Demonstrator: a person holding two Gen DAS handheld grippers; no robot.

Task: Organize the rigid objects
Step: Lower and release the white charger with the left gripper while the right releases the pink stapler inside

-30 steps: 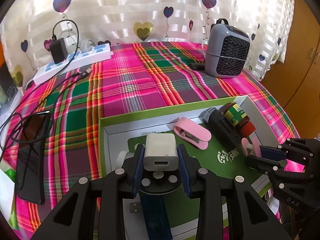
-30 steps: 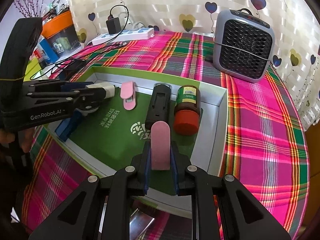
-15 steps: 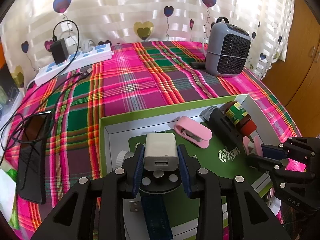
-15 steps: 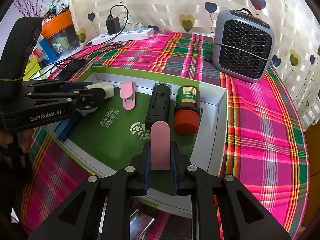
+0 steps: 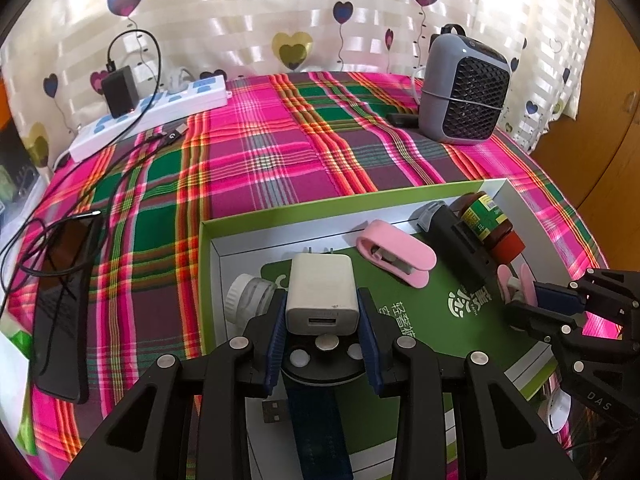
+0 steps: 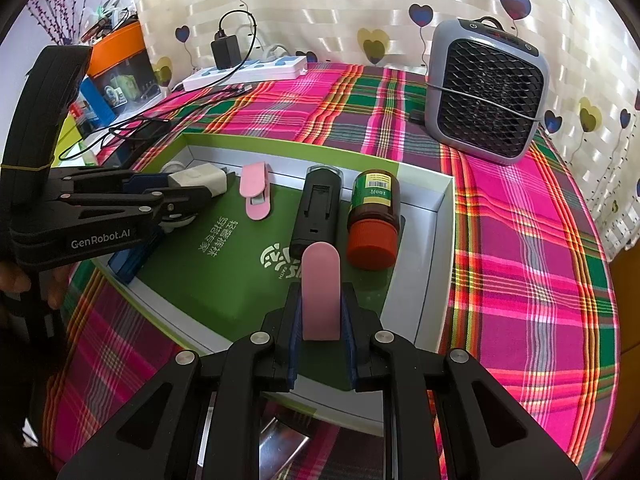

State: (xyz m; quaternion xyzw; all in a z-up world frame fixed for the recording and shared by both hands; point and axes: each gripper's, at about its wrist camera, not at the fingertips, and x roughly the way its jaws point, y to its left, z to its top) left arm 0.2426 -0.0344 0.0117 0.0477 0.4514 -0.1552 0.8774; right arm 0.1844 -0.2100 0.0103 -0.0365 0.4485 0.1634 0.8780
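My left gripper [image 5: 322, 316] is shut on a white USB charger [image 5: 322, 290] and holds it over the left end of a green-rimmed box [image 5: 304, 204]. My right gripper [image 6: 320, 320] is shut on a pink clip [image 6: 321, 292] over the box's near side [image 6: 428, 280]. In the box lie another pink clip [image 5: 394, 252], a black device [image 6: 318, 208], a brown bottle with a red cap [image 6: 372, 216], a small clear jar [image 5: 248, 298] and a blue strap [image 5: 316, 420]. The left gripper also shows in the right wrist view [image 6: 188, 196].
A grey fan heater [image 6: 486, 88] stands at the back right on the plaid cloth [image 5: 260, 148]. A white power strip with a black adapter [image 5: 152, 108] lies at the back left. A black phone and cables [image 5: 60, 300] lie left of the box.
Both grippers have shifted only slightly; each still holds the same object over the box.
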